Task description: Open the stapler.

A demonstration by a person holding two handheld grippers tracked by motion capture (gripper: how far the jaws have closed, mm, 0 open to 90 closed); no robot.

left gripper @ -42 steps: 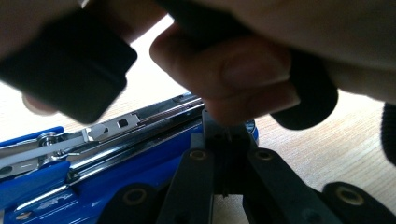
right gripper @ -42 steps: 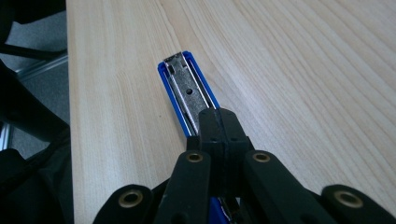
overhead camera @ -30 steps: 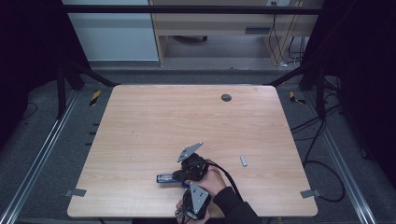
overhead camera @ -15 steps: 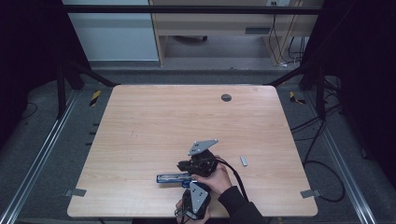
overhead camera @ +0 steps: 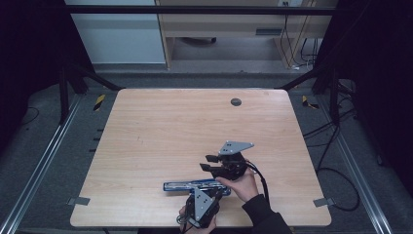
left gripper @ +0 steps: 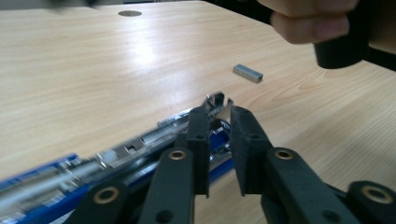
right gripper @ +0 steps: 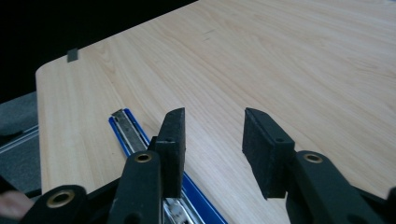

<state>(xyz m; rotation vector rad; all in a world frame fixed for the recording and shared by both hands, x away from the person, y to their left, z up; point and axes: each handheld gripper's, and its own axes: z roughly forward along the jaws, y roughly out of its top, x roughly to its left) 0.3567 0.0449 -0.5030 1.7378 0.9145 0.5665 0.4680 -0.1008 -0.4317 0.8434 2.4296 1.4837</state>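
A blue stapler (overhead camera: 185,185), folded open with its metal staple rail bare, lies flat near the table's front edge. My left gripper (overhead camera: 207,188) reaches it from the front. In the left gripper view its jaws (left gripper: 219,126) have just been opening and stand a little apart, with the stapler's metal end (left gripper: 215,102) showing in the gap. My right gripper (overhead camera: 207,164) hovers just behind the stapler and points left. Its jaws (right gripper: 212,122) have just been opening too and stand wide with nothing between them, the stapler (right gripper: 128,128) lying below its left jaw.
A short strip of staples (left gripper: 248,73) lies on the wood to the right of the stapler. A round dark grommet (overhead camera: 235,102) sits near the table's far edge. Black frame posts and cables stand around the table (overhead camera: 160,131).
The right gripper has risen off the stapler and moved right, and its jaws have parted. The left gripper has stayed in place at the stapler's right end.
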